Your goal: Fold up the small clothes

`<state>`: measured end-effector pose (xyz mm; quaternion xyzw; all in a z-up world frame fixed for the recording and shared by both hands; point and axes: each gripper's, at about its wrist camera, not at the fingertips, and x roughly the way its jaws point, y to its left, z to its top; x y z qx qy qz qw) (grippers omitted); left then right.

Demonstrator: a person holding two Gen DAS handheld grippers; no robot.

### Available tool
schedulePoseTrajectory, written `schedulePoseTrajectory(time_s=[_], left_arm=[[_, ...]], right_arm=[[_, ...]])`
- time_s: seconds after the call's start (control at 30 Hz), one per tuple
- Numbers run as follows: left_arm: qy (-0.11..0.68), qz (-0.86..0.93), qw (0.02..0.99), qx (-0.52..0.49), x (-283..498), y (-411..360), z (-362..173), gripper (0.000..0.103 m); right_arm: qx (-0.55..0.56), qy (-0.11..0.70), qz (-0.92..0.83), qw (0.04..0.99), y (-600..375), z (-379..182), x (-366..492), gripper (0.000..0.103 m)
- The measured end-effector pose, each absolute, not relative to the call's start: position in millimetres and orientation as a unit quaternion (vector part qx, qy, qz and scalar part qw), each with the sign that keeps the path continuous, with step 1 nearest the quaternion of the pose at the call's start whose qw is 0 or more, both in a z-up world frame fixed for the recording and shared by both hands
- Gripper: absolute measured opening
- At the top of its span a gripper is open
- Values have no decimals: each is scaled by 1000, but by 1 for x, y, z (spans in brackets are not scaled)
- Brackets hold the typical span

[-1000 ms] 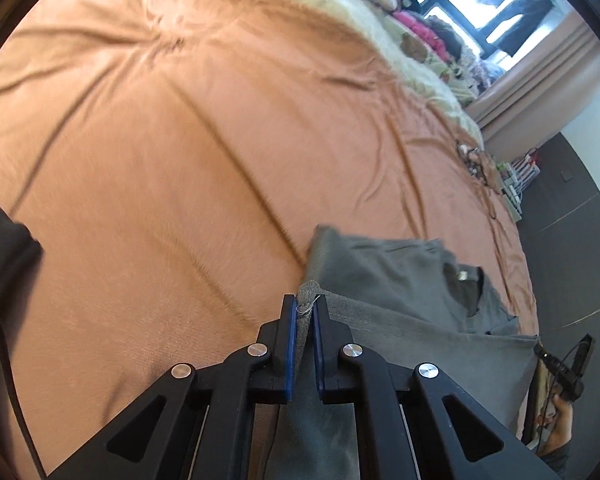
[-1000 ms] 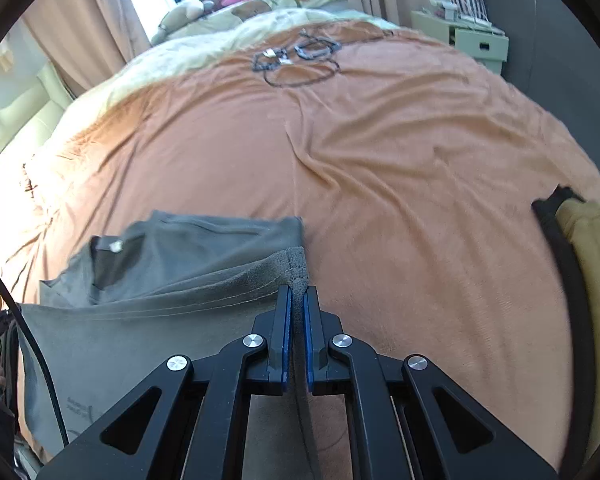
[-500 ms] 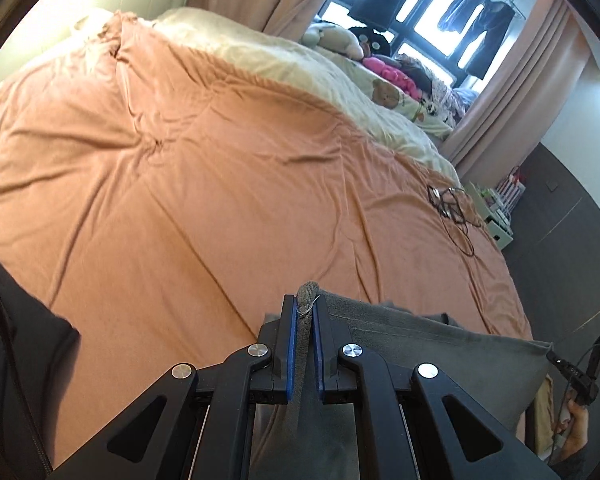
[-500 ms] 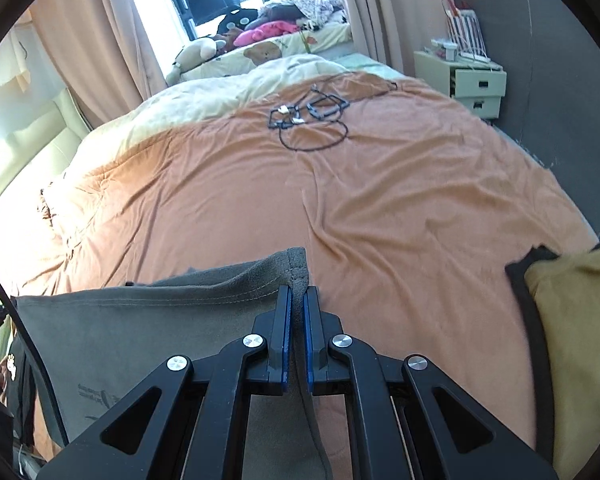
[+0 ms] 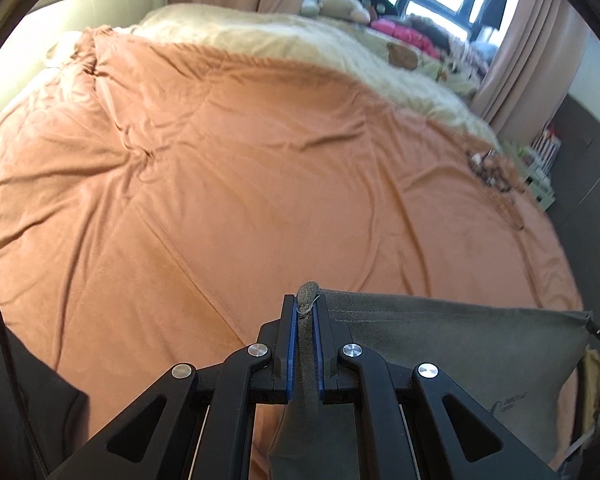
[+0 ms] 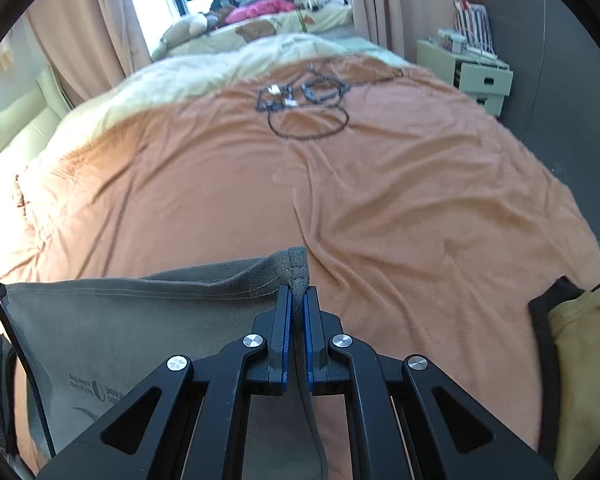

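A grey garment (image 5: 452, 344) hangs stretched in the air between my two grippers, above the orange bedspread (image 5: 228, 184). My left gripper (image 5: 306, 312) is shut on its left top corner, which sticks up between the blue pads. My right gripper (image 6: 297, 300) is shut on the other top corner of the grey garment (image 6: 140, 320). The cloth faces me as a flat sheet with a small printed logo low down. Its lower part is hidden behind the gripper frames.
A yellow garment with black trim (image 6: 580, 344) lies at the bed's right edge. Black cables (image 6: 304, 108) lie on the far part of the bed. A cream blanket (image 5: 300, 48) and stuffed toys sit by the window. A white drawer unit (image 6: 476, 72) stands at the right.
Both grippers have risen and tilted up, lifting the grey garment off the bed. It was folded on the spread and now hangs stretched flat between them.
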<state>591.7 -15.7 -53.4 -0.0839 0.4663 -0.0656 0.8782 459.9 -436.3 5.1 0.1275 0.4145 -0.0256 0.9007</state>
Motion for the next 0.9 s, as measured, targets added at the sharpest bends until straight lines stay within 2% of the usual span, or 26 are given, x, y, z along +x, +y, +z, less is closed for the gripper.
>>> schedulePoseTrajectory(time_s=[0.3, 0.7, 0.8, 0.83, 0.87, 0.9], left_arm=[[514, -39, 855, -62, 626, -22, -119, 8], [498, -25, 864, -70, 629, -13, -113, 8], [498, -22, 864, -67, 628, -17, -110, 15], [497, -13, 866, -58, 627, -19, -108, 23], [493, -10, 868, -50, 624, -20, -104, 32], [490, -13, 870, -50, 622, -20, -102, 37]], right_arm=[[119, 452, -37, 883, -435, -39, 515, 2], [103, 425, -59, 897, -427, -33, 519, 2], [77, 443, -73, 890, -416, -40, 523, 6], [73, 444, -76, 890, -414, -39, 522, 10], [74, 443, -72, 891, -412, -37, 522, 27], [78, 438, -65, 893, -410, -33, 518, 39]])
